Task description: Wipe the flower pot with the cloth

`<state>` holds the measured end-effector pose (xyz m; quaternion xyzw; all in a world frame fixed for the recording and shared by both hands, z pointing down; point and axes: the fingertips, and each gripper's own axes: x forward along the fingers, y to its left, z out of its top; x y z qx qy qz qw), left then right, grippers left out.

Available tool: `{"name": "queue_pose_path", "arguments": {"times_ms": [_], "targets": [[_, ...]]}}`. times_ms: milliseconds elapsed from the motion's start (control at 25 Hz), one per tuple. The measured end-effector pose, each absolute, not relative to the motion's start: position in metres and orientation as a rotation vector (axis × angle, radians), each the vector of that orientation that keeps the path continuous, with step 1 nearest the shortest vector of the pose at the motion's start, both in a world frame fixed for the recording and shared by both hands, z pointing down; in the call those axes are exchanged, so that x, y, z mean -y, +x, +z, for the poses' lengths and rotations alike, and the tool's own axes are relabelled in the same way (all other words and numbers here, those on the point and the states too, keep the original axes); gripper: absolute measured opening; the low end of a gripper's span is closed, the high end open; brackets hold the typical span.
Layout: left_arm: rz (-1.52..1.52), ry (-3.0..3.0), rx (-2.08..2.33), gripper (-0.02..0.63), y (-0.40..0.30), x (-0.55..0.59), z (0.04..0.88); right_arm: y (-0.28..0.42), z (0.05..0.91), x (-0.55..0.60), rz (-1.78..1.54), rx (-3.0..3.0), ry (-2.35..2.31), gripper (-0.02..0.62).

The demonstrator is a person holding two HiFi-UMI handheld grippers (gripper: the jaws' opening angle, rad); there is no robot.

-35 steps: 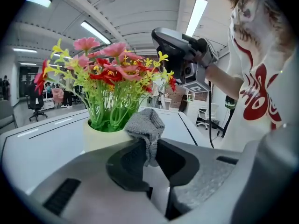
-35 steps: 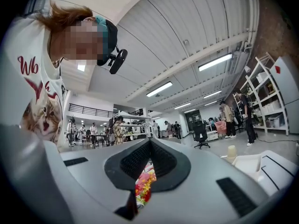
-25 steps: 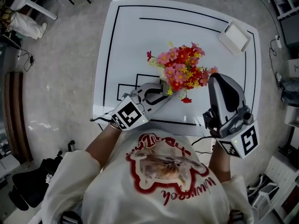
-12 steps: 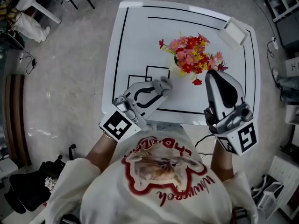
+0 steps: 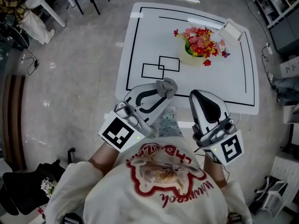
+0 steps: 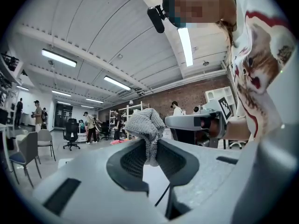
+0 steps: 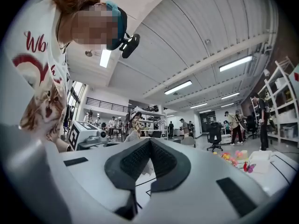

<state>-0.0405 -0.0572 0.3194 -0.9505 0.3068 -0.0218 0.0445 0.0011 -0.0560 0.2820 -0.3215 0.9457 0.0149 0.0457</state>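
The flower pot (image 5: 192, 57), pale, filled with red, pink and yellow flowers, stands on the far right part of the white table (image 5: 140, 41). In the right gripper view its flowers (image 7: 232, 158) show small at the right. A crumpled grey cloth (image 5: 166, 85) (image 6: 145, 125) sticks up from my left gripper (image 5: 163, 91) (image 6: 149, 149), which is shut on it. That gripper hangs off the table's near edge, well short of the pot. My right gripper (image 5: 198, 95) (image 7: 149, 144) is beside it, level, jaws together and holding nothing.
A white box (image 5: 231, 30) (image 7: 260, 156) lies at the table's far right corner. Black outlines mark the tabletop. Chairs and a small table stand at the upper left, a black bag (image 5: 25, 190) on the floor at lower left, shelving along the right.
Both grippers have drawn back from the pot, off the table and toward the person's chest. The left one rose with the cloth still in it. The table now lies farther away.
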Motion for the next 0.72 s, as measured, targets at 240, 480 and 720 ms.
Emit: {"name": "queue_pose_path", "arguments": {"times_ms": [240, 480, 720], "targets": [[-0.019, -2.953, -0.922, 0.043, -0.039, 0.021, 0.323, 0.009, 0.283, 0.016, 0.046, -2.873, -1.077, -0.001], [0.025, -2.943, -0.874, 0.043, -0.029, 0.004, 0.310, 0.036, 0.267, -0.008, 0.129, -2.838, -1.179, -0.002], [-0.003, -2.898, -0.854, 0.043, -0.019, -0.027, 0.293, 0.044, 0.255, -0.032, 0.172, -2.823, -1.158, -0.001]]}}
